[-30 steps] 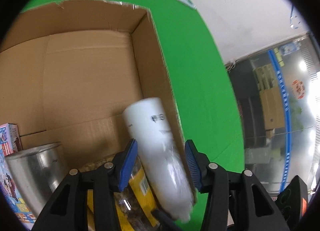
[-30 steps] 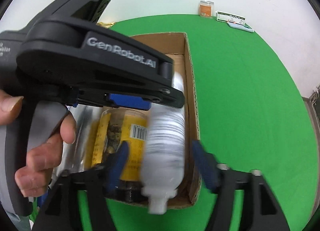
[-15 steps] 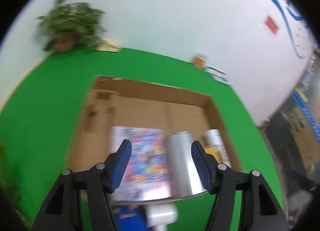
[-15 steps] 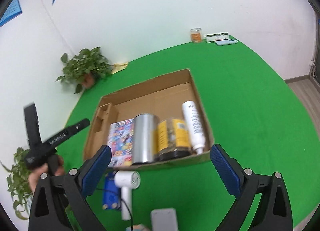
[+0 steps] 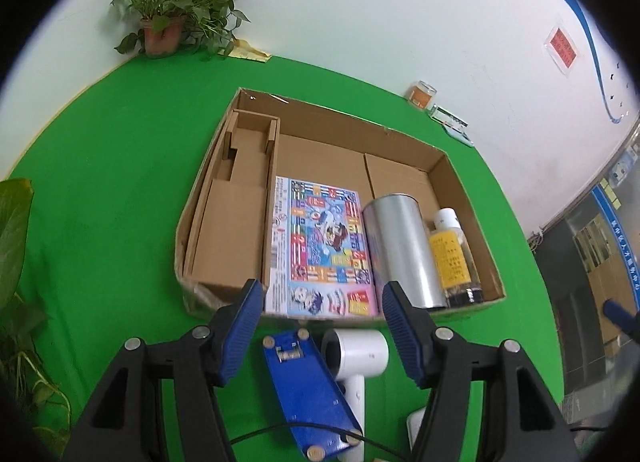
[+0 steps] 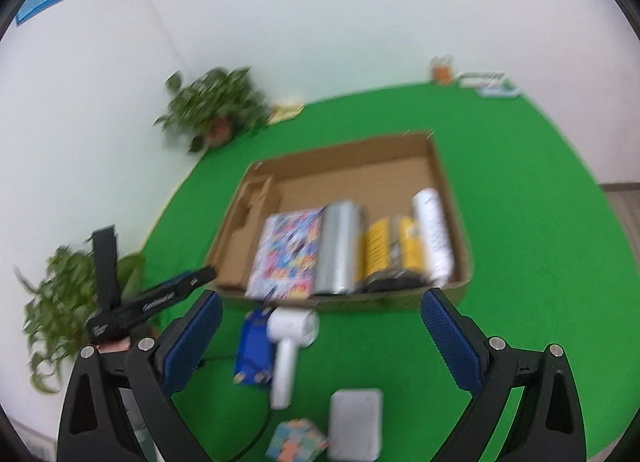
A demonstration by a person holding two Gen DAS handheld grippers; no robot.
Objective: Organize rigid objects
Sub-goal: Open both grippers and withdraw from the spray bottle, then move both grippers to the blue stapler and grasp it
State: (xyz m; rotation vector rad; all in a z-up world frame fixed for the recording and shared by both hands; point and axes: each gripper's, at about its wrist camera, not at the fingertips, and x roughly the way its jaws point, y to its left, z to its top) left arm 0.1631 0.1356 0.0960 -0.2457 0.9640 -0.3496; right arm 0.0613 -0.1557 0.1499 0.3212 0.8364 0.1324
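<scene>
White bottle (image 6: 433, 236) lying flat (rightmost) in cardboard box (image 6: 456, 198).

A potted plant (image 5: 176, 2) stands in the far corner by the white wall (image 5: 360, 2). An orange jar (image 5: 422, 94) stands near the wall.

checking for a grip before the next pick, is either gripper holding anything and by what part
Nothing is held. The left gripper and right gripper both stand open and empty.

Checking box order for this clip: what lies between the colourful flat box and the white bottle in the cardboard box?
In the right wrist view, a silver can and a yellow-labelled jar lie between the colourful flat box and the white bottle.
</scene>
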